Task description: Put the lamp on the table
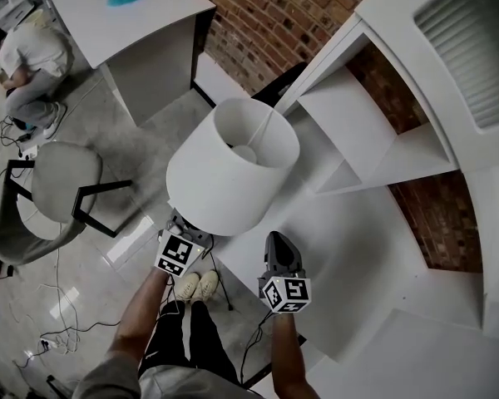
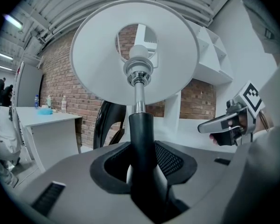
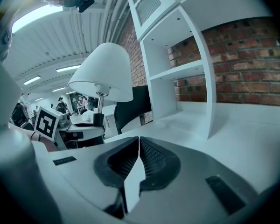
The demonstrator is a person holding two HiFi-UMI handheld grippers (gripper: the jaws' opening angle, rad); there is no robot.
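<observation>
Brick wall (image 1: 266, 15) backs the white worktop (image 1: 358, 248), where a white shelf unit (image 1: 374, 131) stands against it. Your left tongs (image 2: 142, 164) pinch the lamp (image 1: 233, 165) by its black stem (image 2: 141, 125), just below the chrome neck, and hold it upright. In the head view its white shade covers the worktop's left edge and hangs partly over the floor. Its base is hidden. Your right tongs (image 3: 139, 146) are pressed together with nothing between them, pointing across the worktop just right of the lamp. Off to the left stand a grey chair (image 1: 62, 181) and a second worktop (image 1: 125, 23), with a person (image 1: 29, 65) crouched beside it
</observation>
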